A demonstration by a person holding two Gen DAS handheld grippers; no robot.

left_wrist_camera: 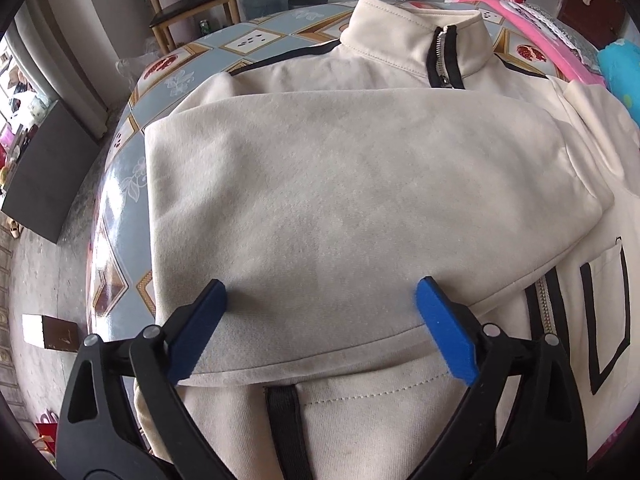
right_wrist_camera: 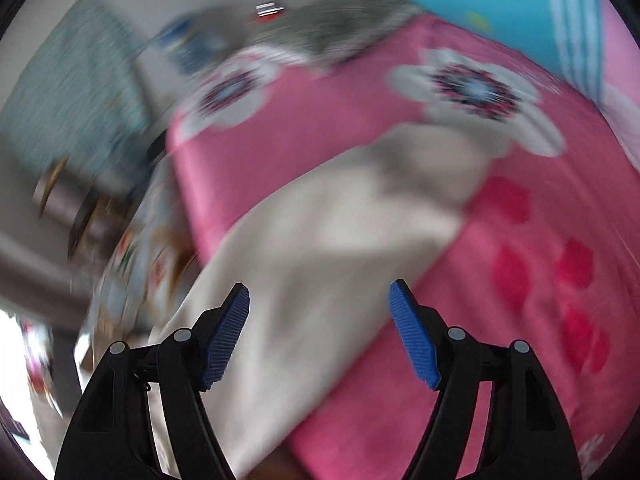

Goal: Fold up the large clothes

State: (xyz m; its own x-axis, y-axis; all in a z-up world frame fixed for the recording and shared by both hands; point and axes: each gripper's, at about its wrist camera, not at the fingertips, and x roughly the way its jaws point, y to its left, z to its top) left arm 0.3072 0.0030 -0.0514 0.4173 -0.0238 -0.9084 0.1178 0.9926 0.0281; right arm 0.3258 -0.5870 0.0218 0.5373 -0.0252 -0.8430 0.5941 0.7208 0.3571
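Note:
A cream jacket [left_wrist_camera: 340, 184] with black trim and a zipped collar [left_wrist_camera: 440, 60] lies on the patterned table [left_wrist_camera: 120, 184]. Its left side is folded over the front. My left gripper [left_wrist_camera: 320, 292] is open and empty just above the folded panel near the hem. In the blurred right wrist view, a cream sleeve [right_wrist_camera: 360, 216] lies across a pink flowered cloth [right_wrist_camera: 520, 280]. My right gripper [right_wrist_camera: 320, 304] is open and empty above the sleeve.
A wooden chair [left_wrist_camera: 192, 12] stands beyond the table's far left corner. The pink cloth [left_wrist_camera: 532, 32] and a blue cushion [left_wrist_camera: 620, 68] lie at the table's right. A dark box [left_wrist_camera: 44, 184] stands on the floor at left.

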